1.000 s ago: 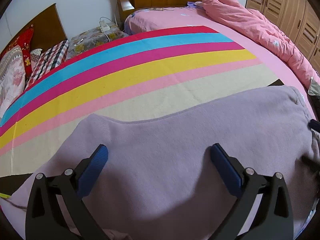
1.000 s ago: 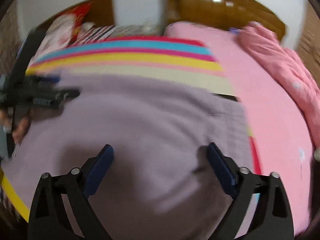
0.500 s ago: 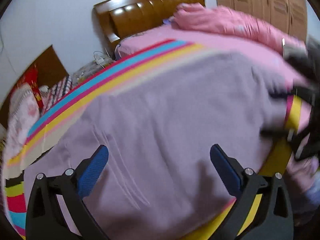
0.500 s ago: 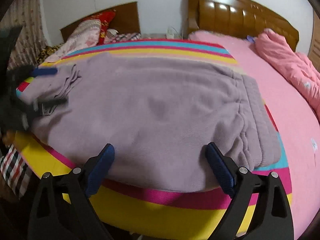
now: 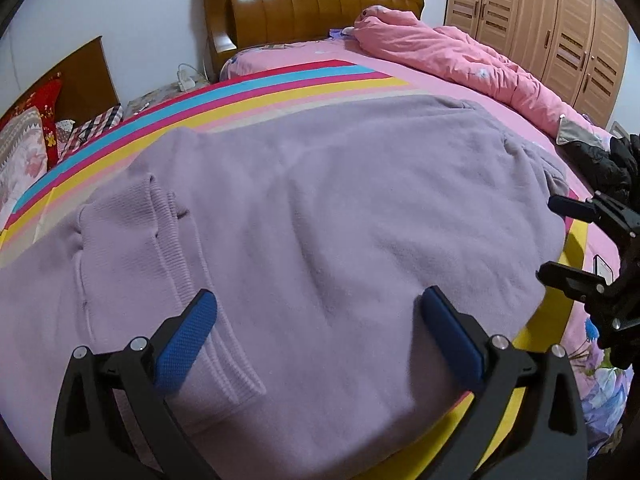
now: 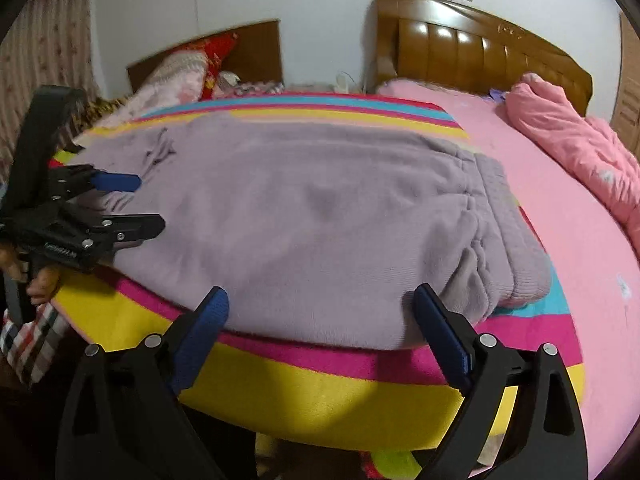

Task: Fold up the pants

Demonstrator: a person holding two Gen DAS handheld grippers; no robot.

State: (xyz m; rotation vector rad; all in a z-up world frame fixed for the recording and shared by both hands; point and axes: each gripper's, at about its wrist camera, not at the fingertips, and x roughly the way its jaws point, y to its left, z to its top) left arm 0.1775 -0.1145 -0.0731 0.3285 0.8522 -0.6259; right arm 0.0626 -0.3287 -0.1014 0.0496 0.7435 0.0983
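Your left gripper [image 5: 320, 330] sits at the left end of the bed with its blue-padded black jaws spread wide and nothing between them, hovering above the ribbed cuffs [image 5: 168, 240] of the soft lilac fleece pants [image 5: 320, 208]. In the right wrist view you can see that same left gripper [image 6: 140, 204] from the side, at the left edge of the pants, its two fingers parted, with your hand [image 6: 38, 286] partly showing beneath it. The pants [image 6: 304, 216] lie flat across the rainbow-striped blanket [image 6: 320, 384] in yellow, magenta and blue bands, legs stacked on each other (the cuffs lie slightly rumpled), and the near edge of the pants runs just inside the blanket's front border. Moving rightward, the gathered elastic waistband [image 6: 516, 248] ends the garment near the plain pink bedsheet [image 6: 560, 208]. Your right gripper [image 6: 320, 316] hangs just off the near edge of the pants, jaws wide apart and holding nothing; from the left wrist view it [image 5: 548, 236] shows at the far right, beside the waist end, also parted. Farther right, a crumpled salmon-pink quilt [image 5: 460, 56] lies heaped below the glossy wooden headboard [image 5: 312, 4].
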